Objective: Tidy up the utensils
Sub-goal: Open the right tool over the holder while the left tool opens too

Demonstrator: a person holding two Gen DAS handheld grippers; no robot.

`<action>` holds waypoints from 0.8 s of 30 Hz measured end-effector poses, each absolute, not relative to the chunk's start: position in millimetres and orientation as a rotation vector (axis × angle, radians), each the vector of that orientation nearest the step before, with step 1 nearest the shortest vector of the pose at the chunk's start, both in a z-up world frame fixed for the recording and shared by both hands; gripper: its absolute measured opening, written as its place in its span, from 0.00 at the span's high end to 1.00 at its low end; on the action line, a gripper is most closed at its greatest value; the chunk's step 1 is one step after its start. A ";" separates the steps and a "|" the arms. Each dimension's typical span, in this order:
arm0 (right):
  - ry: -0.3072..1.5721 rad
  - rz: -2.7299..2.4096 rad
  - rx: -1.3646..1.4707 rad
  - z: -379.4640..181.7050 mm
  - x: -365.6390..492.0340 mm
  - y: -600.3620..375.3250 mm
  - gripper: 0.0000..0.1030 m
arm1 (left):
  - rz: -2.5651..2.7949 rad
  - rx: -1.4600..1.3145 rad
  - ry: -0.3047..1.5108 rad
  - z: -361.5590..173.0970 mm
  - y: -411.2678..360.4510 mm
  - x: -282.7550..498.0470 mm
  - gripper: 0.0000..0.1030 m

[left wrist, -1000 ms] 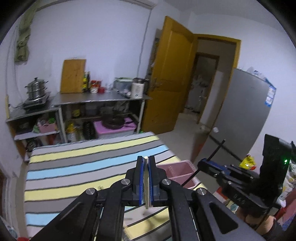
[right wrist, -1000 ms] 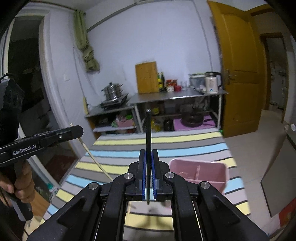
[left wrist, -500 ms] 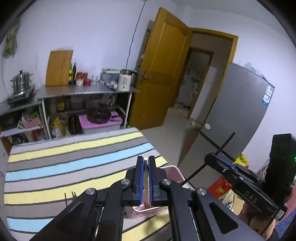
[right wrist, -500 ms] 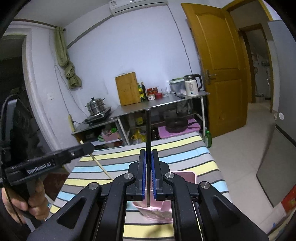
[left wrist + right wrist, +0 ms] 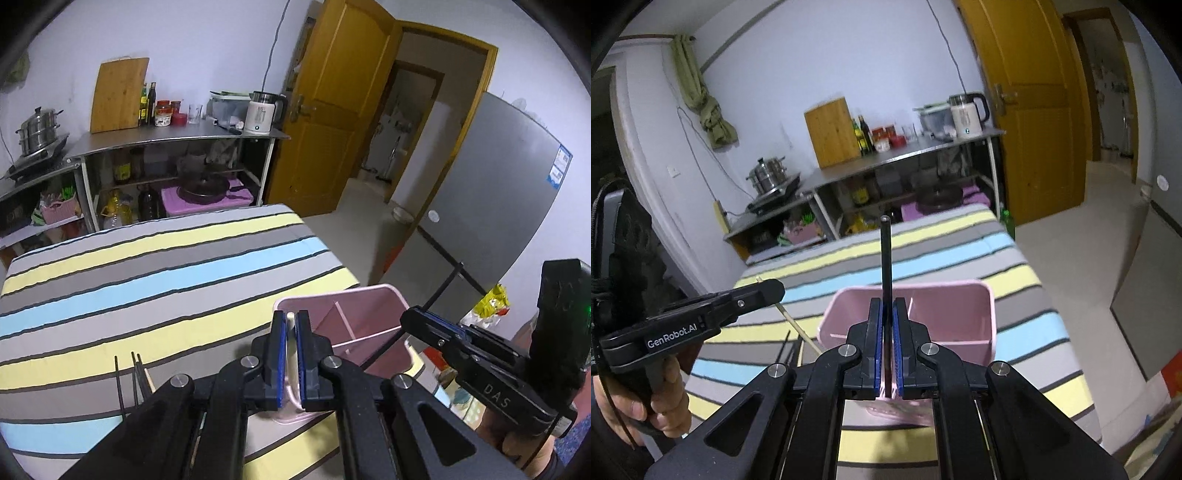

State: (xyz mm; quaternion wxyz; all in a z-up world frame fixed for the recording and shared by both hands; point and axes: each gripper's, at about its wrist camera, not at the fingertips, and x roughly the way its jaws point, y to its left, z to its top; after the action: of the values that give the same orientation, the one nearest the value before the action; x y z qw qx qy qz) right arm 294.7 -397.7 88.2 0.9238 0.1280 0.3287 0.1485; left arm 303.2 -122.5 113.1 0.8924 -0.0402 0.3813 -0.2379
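Left gripper: the black two-finger left gripper [image 5: 290, 354] with blue pads was clamped on a pale, cream-coloured chopstick [image 5: 290, 321], whose tip showed just above the fingertips.
Right gripper: the black right gripper [image 5: 887, 347] was clamped on a thin black chopstick [image 5: 885, 258], which stood up past the fingertips toward the far end of the room.
Bin: a pink rectangular plastic utensil bin [image 5: 369, 306], split by thin inner dividers, stood near the right edge of the striped surface; both grippers hung just above or beside its near rim.
Pale stick seen from the right: in the right wrist view it [image 5: 798, 325] slanted down from the left gripper toward the cloth beside the bin [image 5: 982, 295].
Loose utensils: several dark chopsticks [image 5: 127, 376] lay together on the cloth, left of the left gripper and apart from the bin.
Surface: a counter covered with a cloth striped in grey, yellow and light blue [image 5: 147, 273] carried the bin and the sticks.
Hands: a hand [image 5: 661, 402] gripped the left gripper's handle; another hand [image 5: 524, 446] held the right gripper's handle.
Background: a steel shelf unit [image 5: 177, 136] held a wooden cutting board [image 5: 118, 96], bottles and a white kettle [image 5: 260, 114]; an orange-brown wooden door [image 5: 332, 110] stood open.
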 end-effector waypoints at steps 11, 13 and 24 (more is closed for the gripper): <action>0.683 0.259 0.244 85.0 277.6 -406.3 0.81 | -0.464 -0.080 0.717 123.2 -97.0 275.3 0.73; 0.677 0.251 0.252 85.9 270.9 -409.4 0.81 | -0.455 -0.080 0.700 127.6 -89.6 267.0 0.73; 0.610 0.316 0.248 100.6 223.0 -395.4 0.81 | -0.349 -0.108 0.651 123.4 -20.1 209.7 0.73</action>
State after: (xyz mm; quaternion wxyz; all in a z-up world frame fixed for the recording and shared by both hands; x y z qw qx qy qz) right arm 223.0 -395.4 100.6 0.9341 0.1212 0.2981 0.1545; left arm 209.7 -20.1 123.4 0.9311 -0.0526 0.3182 -0.1703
